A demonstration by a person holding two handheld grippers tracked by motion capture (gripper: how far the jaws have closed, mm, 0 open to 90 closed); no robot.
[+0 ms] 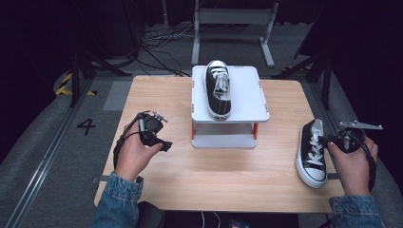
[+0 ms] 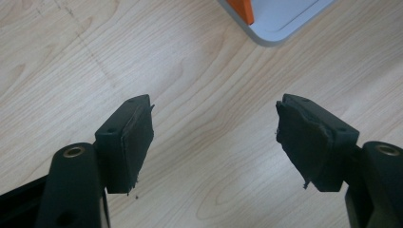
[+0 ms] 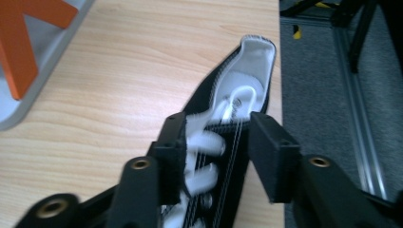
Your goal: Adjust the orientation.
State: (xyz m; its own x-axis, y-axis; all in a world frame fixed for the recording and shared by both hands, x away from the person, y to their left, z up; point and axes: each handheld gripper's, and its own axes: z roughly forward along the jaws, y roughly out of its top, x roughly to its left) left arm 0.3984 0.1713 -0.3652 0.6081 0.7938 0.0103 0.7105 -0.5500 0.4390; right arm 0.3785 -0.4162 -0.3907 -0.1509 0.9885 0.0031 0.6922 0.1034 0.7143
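The right gripper is sitting at the right edge of the worktop, straddling a black-and-white canvas sneaker. In the right gripper view, this sneaker is lying between the jaws: the left jaw is against the white laces, while the right jaw is standing off from the shoe's black side with a visible gap. The jaws are therefore parted and exerting no clamp on the shoe.

The left gripper is resting in the person's left hand over bare wood. In the left gripper view its jaws are spread wide with nothing between them, and ahead of the jaws a corner of the white two-tier stand with an orange strut is showing.

A second matching sneaker is lying on top of that stand, well apart from both sets of jaws.
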